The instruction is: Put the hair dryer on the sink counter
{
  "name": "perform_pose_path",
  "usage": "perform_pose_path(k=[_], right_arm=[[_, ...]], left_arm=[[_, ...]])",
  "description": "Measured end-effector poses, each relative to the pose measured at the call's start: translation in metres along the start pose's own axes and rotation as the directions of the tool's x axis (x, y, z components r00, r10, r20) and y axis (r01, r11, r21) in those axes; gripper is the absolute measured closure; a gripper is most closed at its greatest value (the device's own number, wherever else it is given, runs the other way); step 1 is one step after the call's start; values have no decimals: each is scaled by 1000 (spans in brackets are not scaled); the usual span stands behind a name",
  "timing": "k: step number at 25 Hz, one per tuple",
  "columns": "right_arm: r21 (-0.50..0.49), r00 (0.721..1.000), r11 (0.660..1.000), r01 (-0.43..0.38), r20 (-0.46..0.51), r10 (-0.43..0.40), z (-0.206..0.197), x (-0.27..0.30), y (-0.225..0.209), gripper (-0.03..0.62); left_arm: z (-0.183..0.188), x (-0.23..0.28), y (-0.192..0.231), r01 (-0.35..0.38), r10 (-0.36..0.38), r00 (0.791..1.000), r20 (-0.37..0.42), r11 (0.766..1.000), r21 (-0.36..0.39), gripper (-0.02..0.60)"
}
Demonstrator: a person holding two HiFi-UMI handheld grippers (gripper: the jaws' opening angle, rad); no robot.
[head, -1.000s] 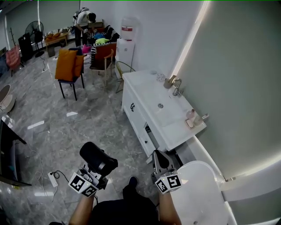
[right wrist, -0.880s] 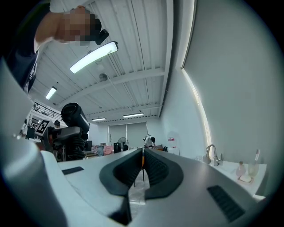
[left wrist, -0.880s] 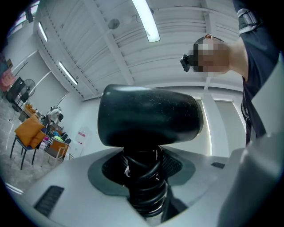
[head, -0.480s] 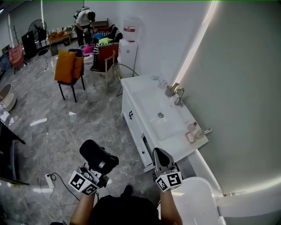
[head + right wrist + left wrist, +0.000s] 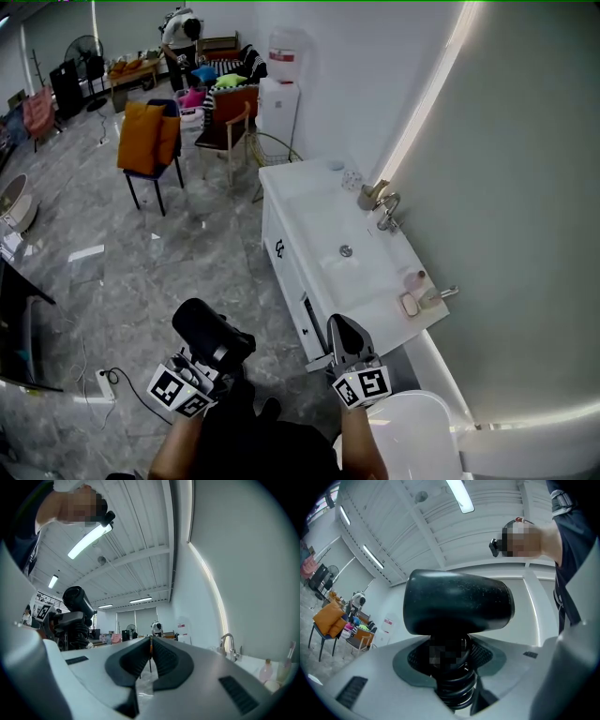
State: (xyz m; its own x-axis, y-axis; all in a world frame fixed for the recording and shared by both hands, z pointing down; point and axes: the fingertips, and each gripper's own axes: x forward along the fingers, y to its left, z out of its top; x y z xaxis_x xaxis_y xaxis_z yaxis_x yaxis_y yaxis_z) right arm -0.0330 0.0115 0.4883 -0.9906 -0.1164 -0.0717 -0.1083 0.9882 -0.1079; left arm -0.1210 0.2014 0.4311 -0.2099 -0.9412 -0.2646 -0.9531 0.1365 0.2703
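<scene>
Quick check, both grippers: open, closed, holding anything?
Left gripper: jaws closed on the hair dryer, gripping its handle.
Right gripper: jaws closed, nothing between them.

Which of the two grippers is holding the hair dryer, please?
The left gripper: it clamps the hair dryer by its handle, whereas the right gripper is shut and empty.

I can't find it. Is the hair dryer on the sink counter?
No, the left gripper holds the hair dryer over the floor.

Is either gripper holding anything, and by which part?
The left gripper holds the black hair dryer by its handle; the right gripper is shut and empty.
</scene>
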Motion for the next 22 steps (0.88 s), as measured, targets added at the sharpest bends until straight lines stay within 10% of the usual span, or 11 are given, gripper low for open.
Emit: perform_pose_path(k=[22], right_arm=[[-24,986,986,165,19,-165,-3,188,-96,559]], left_arm=[[7,174,181,188,-188,981,-52,982,0,368]])
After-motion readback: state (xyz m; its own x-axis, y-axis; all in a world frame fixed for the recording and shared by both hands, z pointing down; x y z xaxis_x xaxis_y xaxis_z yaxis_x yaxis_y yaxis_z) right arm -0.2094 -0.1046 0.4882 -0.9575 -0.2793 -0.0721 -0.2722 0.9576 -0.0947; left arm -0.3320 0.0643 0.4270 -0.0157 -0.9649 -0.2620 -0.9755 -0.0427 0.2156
